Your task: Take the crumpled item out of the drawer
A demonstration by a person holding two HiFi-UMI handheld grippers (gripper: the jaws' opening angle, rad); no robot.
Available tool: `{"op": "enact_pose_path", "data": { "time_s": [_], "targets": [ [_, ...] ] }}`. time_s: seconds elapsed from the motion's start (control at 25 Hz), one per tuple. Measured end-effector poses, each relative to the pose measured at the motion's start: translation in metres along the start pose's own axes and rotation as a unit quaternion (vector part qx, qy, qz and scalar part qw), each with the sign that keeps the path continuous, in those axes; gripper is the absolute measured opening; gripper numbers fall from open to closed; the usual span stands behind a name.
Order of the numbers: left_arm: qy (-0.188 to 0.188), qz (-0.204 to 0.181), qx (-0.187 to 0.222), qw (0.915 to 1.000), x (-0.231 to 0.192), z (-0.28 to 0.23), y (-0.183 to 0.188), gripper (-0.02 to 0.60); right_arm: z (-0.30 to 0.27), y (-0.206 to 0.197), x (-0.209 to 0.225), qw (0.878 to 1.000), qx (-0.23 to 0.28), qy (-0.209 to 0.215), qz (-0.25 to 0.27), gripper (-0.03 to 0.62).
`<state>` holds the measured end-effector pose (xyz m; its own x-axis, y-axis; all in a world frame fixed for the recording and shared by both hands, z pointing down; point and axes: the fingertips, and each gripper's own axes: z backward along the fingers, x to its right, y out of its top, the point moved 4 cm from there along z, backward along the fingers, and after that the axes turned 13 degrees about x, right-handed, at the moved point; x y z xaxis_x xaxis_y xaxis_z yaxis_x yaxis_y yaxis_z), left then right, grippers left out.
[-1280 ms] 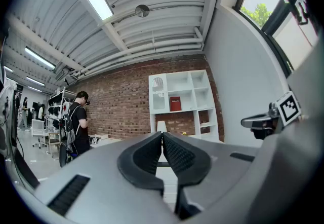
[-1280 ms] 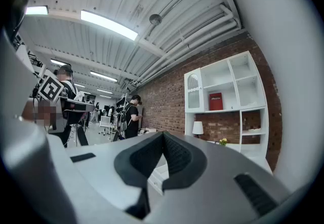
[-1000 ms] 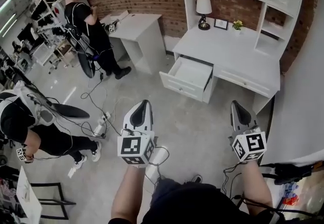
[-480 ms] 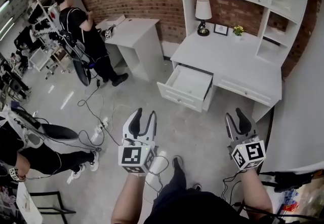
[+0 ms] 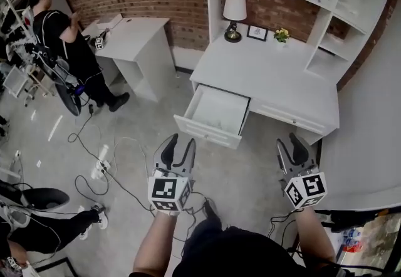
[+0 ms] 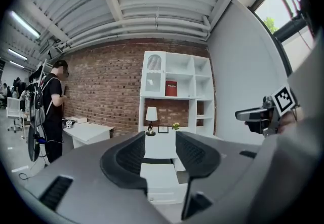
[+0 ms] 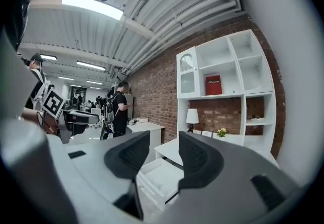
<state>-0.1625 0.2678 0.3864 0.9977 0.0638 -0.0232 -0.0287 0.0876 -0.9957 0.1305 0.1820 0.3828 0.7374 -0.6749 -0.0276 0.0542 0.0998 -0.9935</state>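
Although the task turns on what lies inside it, the white desk (image 5: 263,75) at the upper right of the head view tells us little. Its drawer (image 5: 207,132) stands pulled out toward us at the centre of the frame. Lower down, the left gripper (image 5: 177,142) sits left of centre and the right gripper (image 5: 291,144) at the lower right. Both are well apart from the drawer, with their jaws opening and nothing between them; each gripper view shows only the distant desk through the gap. The crumpled item should be in that drawer, yet we cannot make it out. The drawer's floor reads as plain white from the head view. In the gripper views the jaws and the drawer's front wall cover part of the inside, so a pale item could be lost against the white. We judge from the task's wording that it is paper or cloth: light, soft, springy, and likely to give under the pads rather than break. We would pinch it across its bulk or on a raised fold, since a thin edge may slip free. What it is made of, how big it is and which corner it lies in all stay unclear from here.
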Motion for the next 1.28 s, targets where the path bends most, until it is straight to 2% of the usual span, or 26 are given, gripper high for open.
{"op": "enact_pose_path", "data": {
  "time_s": [0.36,0.68,0.96,1.16,1.28],
  "targets": [
    [-0.041,0.040,-0.046,0.9973,-0.060,-0.062,-0.046,0.167,-0.072,-0.031,-0.002,0.998,-0.050,-0.033,-0.007,0.164],
    [-0.066,0.048,-0.090,0.9926,-0.070,-0.102,-0.083,0.166,-0.111,-0.063,0.004,0.997,-0.074,-0.024,-0.025,0.164],
    [-0.073,0.032,-0.135,0.9876,-0.060,-0.151,-0.117,0.166,-0.153,-0.107,0.043,0.995,-0.080,-0.006,-0.065,0.164],
    [-0.060,0.023,-0.162,0.9846,-0.056,-0.202,-0.130,0.166,-0.201,-0.121,0.078,0.994,-0.082,0.037,-0.069,0.164],
    [-0.071,0.006,-0.196,0.9780,-0.049,-0.234,-0.150,0.166,-0.225,-0.134,0.102,0.992,-0.088,0.062,-0.068,0.164]
  ]
}}
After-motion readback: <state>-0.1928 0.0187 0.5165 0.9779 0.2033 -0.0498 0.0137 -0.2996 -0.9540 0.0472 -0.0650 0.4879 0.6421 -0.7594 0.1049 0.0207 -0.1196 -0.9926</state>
